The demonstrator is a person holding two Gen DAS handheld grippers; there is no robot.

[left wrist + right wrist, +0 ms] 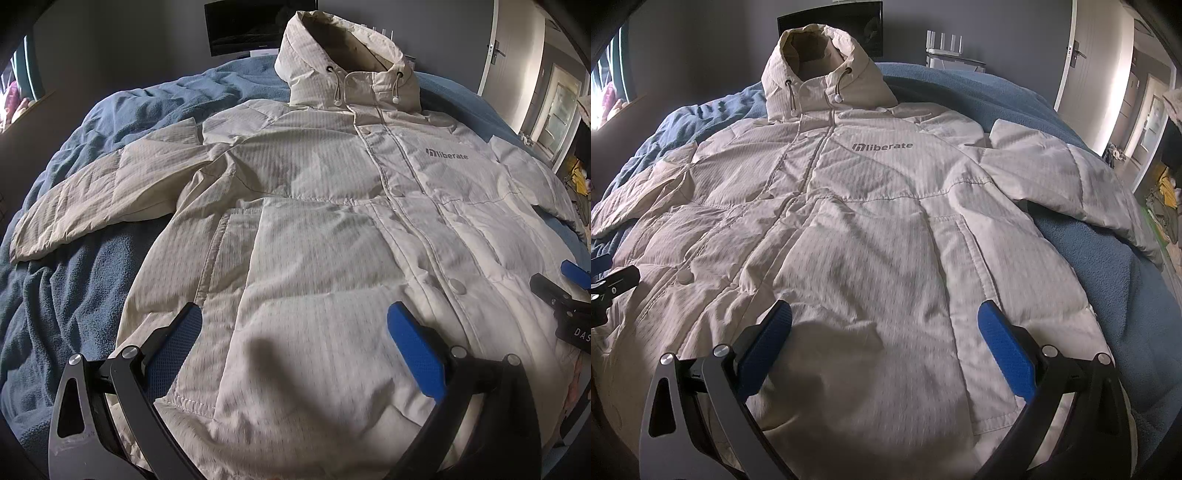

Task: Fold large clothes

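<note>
One puffer jacket (314,221), cream, hooded, lies front-up and spread flat on a blue fleece blanket (66,295); its hem is cut off at the bottom of both views, behind the gripper frames. The left sleeve cuff runs out of the right wrist view's left edge. Chest print reads "liberate" (882,146). Counted: 2 sleeves, out to either side of the jacket; 1 hood (820,74), upright-ish at the far end; 2 drawcord toggles; approx. 3 snaps along the placket, others too small to tell. Left gripper (295,343) and right gripper (886,343) both hang over the jacket's lower front, fingers spread wide, nothing between them. Bare blanket shows beside both sleeves and past the hood. Behind the hood: dark monitor (255,26), partly hidden.
</note>
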